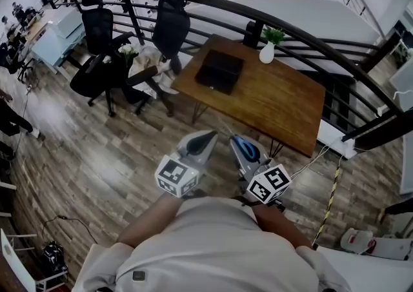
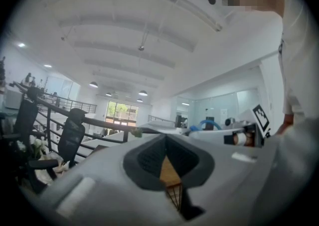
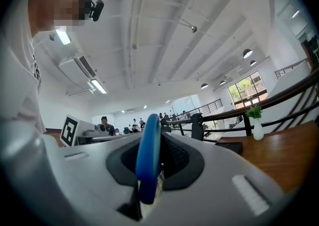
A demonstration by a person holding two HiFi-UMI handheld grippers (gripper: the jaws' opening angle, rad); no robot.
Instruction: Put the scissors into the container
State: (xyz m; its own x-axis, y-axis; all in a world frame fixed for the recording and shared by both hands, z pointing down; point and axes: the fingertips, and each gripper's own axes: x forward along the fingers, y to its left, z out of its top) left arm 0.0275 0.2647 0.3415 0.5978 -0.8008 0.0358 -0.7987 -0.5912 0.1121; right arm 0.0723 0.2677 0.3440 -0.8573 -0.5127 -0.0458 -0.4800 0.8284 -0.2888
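Blue-handled scissors (image 3: pixel 148 165): one plastic loop standing edge-on, pinched between the jaws of the right gripper (image 1: pixel 240 146) and rising past the tips. Blades hidden below the grip, so long axis judged only from the loop: roughly in line with the jaws, pointing forward.

Right gripper: held close against the body, aimed at the bench (image 1: pixel 277 100), clamped on the loop.

Left gripper (image 1: pixel 208 136): just beside the right one, jaws pressed together at the tips, nothing between them.

Container (image 1: pixel 219 70): dark, low, square, resting on the left part of the wooden bench, taken to be the target. Ahead of both grippers and slightly left, well apart from them, with open plank floor between. Neither gripper clearly nearer; scissors already on the right side, so carry judged to fall to that arm, forward and a little leftward.

Also on the bench: white vase with green plant (image 1: pixel 267 49), at the far edge beyond the container.

Behind: black office chairs (image 1: pixel 171 23), curved dark railing (image 1: pixel 310 39).
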